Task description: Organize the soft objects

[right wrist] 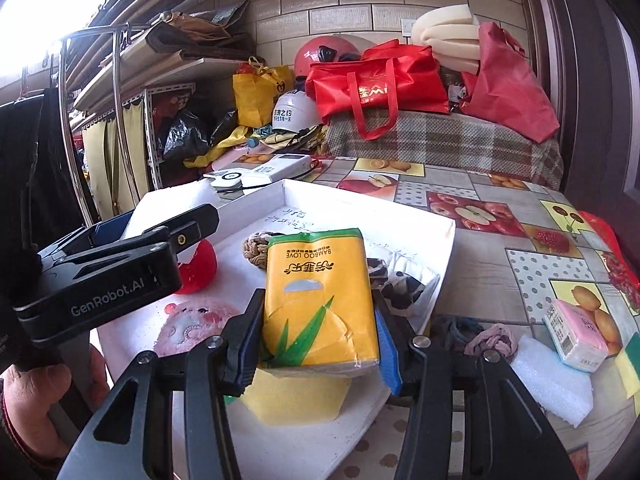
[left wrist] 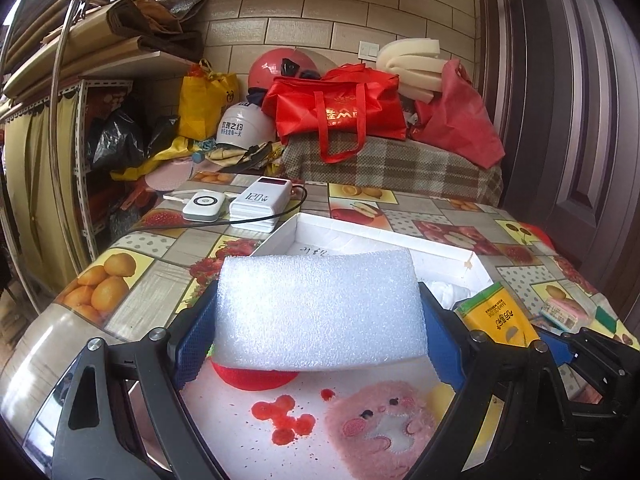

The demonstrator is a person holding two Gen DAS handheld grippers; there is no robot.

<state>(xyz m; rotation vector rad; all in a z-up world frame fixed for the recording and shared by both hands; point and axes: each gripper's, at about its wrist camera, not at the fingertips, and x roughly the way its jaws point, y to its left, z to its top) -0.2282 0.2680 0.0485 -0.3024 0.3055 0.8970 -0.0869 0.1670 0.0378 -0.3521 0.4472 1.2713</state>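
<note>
Foam sheet (left wrist: 320, 312) spans the left gripper (left wrist: 320, 320) crosswise, clamped in wide jaws above the white tray (left wrist: 384, 236); the right gripper (right wrist: 320, 332) pinches the tissue pack (right wrist: 320, 300) lengthwise, over the tray too.

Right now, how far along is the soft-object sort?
Done: pink plush and red ball lie in the white box. In hand: left gripper holds foam sheet; right gripper holds tissue pack. Left: pink pack, foam piece on table.
</note>
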